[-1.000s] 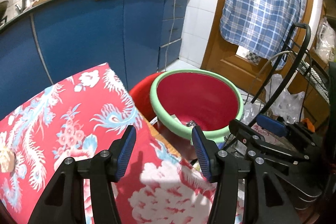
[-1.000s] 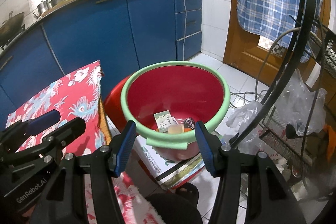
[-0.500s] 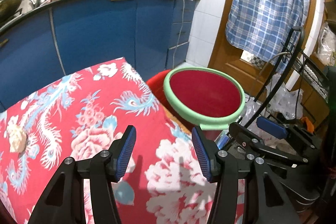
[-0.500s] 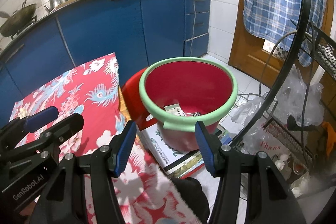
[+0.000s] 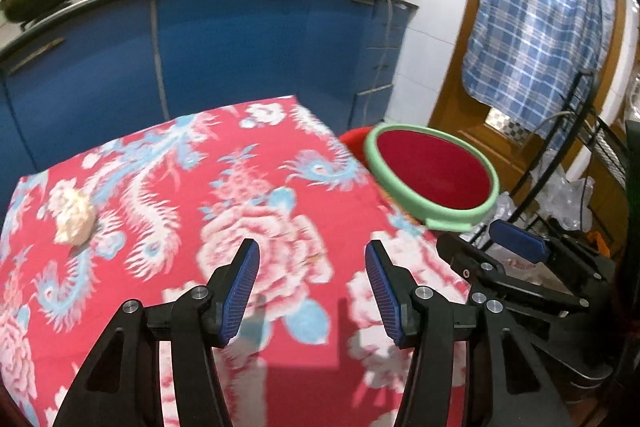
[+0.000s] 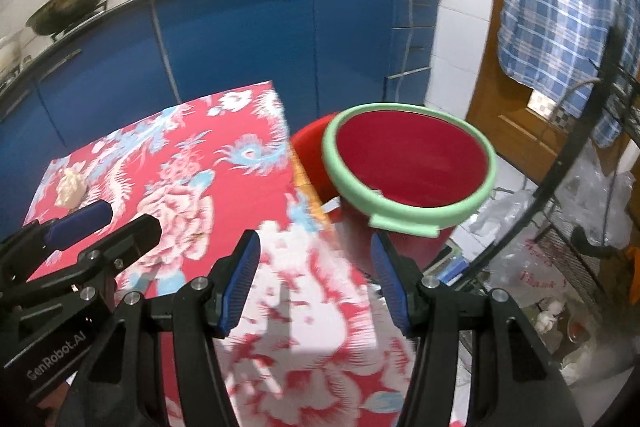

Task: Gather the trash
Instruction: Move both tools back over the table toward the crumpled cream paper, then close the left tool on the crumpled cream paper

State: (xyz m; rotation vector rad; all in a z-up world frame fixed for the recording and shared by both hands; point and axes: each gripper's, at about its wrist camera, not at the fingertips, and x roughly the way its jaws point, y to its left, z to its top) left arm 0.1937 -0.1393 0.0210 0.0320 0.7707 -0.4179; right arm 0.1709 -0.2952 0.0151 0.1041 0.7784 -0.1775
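A crumpled whitish paper wad (image 5: 72, 215) lies on the red floral tablecloth (image 5: 224, 195) at the far left; it also shows in the right wrist view (image 6: 70, 188). A red bucket with a green rim (image 5: 432, 177) stands on the floor beside the table's right edge, also in the right wrist view (image 6: 408, 167). My left gripper (image 5: 312, 287) is open and empty above the cloth, well right of the wad. My right gripper (image 6: 316, 281) is open and empty over the table's right edge, next to the bucket.
Blue kitchen cabinets (image 5: 240, 47) stand behind the table with pots and appliances on top. A black wire rack (image 6: 580, 147) and plastic bags (image 6: 540, 267) crowd the floor at right. A checked cloth (image 5: 540, 27) hangs on the wooden door.
Both grippers have pulled back and left from over the bucket to above the table. The paper wad has come further into view.
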